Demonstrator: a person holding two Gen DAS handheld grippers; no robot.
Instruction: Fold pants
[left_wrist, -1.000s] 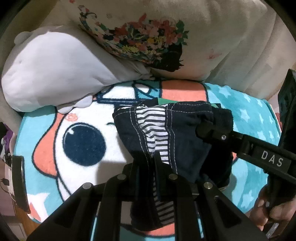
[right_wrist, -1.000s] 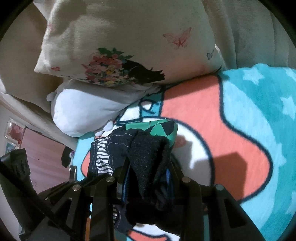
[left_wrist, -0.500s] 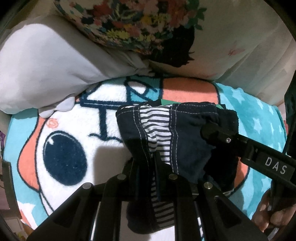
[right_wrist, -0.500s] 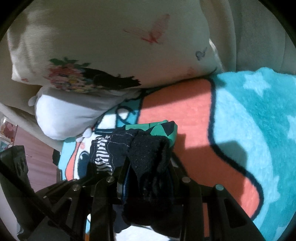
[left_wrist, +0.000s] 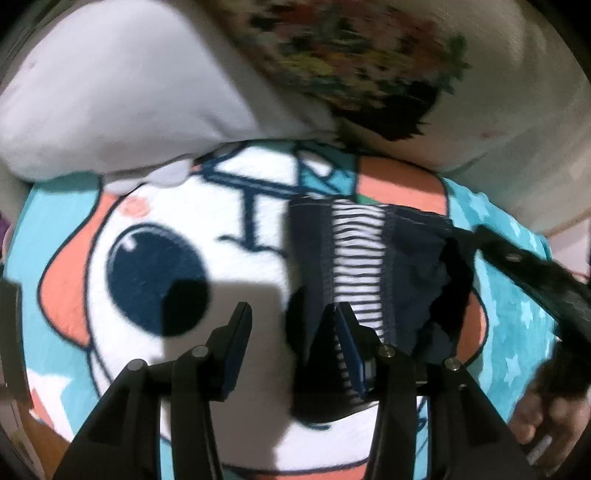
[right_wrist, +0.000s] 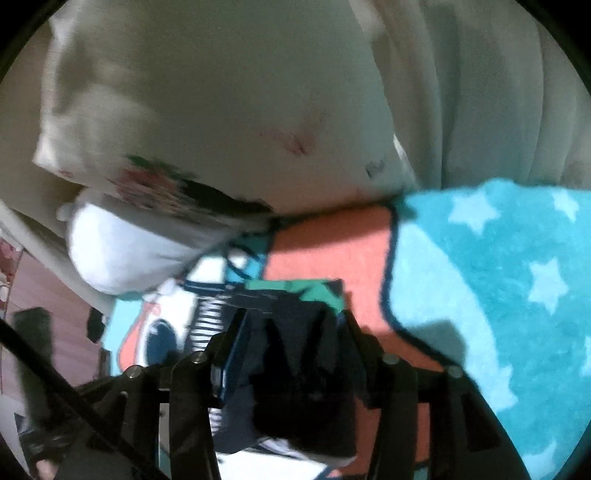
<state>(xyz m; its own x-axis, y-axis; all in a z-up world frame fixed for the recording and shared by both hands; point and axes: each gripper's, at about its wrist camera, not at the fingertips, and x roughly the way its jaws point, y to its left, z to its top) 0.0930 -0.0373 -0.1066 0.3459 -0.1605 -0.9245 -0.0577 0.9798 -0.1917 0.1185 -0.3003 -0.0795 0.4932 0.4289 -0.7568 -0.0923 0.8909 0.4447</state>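
The folded dark navy pants (left_wrist: 406, 266), with a striped white panel, lie on a cartoon blanket (left_wrist: 517, 314). My left gripper (left_wrist: 291, 317) hovers over their near left edge. Its jaws are opening, and the cloth edge lies loosely between them without being pressed. In the right wrist view the pants (right_wrist: 295, 369) bulge as a dark bundle between the fingers of my right gripper (right_wrist: 291, 325). Its jaws are opening too, and the blue pad of the left finger shows clear of the cloth. The right tool's finger (left_wrist: 535, 273) reaches the pants from the right in the left wrist view.
A floral cream pillow (left_wrist: 369, 66) and a white plush cushion (left_wrist: 110, 96) lean just behind the pants. The teal starred part of the blanket (right_wrist: 498, 277) spreads out to the right. A person's hand (left_wrist: 546, 417) holds the right tool at the lower right.
Both grippers have gone from shut on the pants to open, and the cloth has dropped onto the blanket. Both hands have shifted toward the pillows, and the views are blurred.
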